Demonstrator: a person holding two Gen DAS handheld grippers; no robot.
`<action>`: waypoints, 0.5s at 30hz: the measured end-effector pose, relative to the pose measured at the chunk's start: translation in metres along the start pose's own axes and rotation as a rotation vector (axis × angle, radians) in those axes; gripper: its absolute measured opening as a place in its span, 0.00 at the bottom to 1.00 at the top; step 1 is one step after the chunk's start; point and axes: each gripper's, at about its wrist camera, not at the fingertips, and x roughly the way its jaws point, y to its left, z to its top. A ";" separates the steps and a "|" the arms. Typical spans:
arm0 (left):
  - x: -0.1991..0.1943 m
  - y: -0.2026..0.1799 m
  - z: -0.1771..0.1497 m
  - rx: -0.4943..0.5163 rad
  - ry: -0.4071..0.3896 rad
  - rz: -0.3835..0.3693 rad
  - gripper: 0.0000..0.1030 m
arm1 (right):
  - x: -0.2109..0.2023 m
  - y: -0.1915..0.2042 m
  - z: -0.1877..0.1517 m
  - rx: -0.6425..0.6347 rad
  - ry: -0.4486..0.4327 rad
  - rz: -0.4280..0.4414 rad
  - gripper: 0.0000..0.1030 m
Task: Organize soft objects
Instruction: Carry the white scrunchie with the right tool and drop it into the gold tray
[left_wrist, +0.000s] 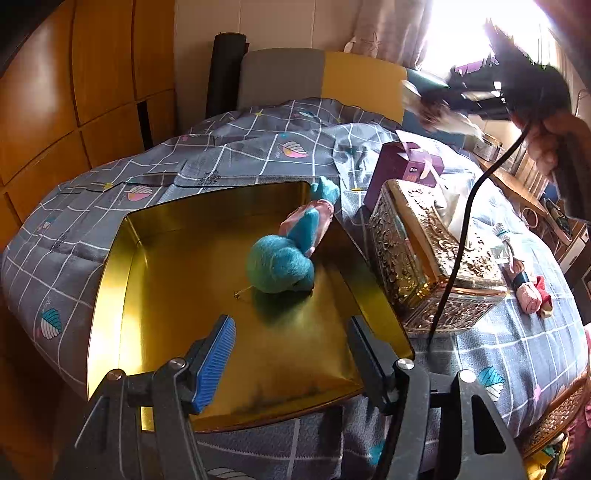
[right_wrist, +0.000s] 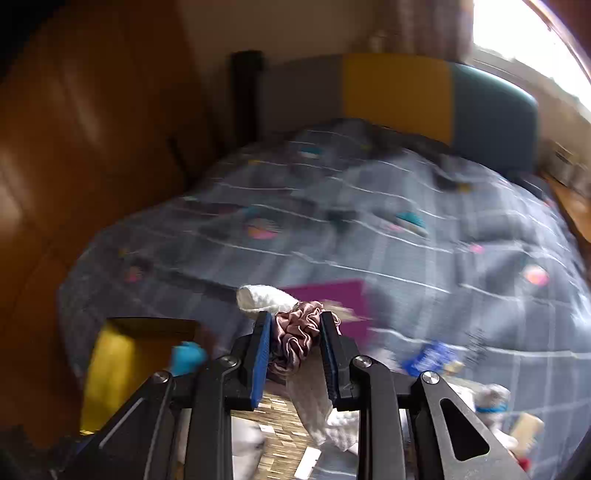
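A gold tin tray (left_wrist: 177, 280) lies on the bed with a teal felt toy (left_wrist: 279, 264) and a pink roll (left_wrist: 314, 218) in its far right part. My left gripper (left_wrist: 291, 350) is open and empty, low over the tray's near edge. My right gripper (right_wrist: 295, 332) is shut on a pink satin scrunchie (right_wrist: 295, 332) together with a white cloth (right_wrist: 264, 299), held above the bed. It shows blurred at the upper right of the left wrist view (left_wrist: 436, 107). The tray (right_wrist: 114, 354) and teal toy (right_wrist: 188, 356) show at lower left in the right wrist view.
An ornate gold box (left_wrist: 424, 254) stands right of the tray, with a purple gift box (left_wrist: 402, 168) behind it. A pink and red soft item (left_wrist: 532, 295) lies farther right. A wooden wardrobe (left_wrist: 74, 92) lines the left. A black cable (left_wrist: 461, 236) hangs across.
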 end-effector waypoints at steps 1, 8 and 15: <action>0.000 0.002 0.000 -0.004 -0.002 0.005 0.62 | 0.002 0.018 -0.002 -0.034 0.009 0.053 0.25; -0.002 0.018 -0.003 -0.043 -0.009 0.039 0.62 | 0.010 0.112 -0.061 -0.306 0.112 0.274 0.25; -0.002 0.047 -0.006 -0.146 -0.005 0.087 0.62 | 0.027 0.148 -0.114 -0.412 0.201 0.301 0.26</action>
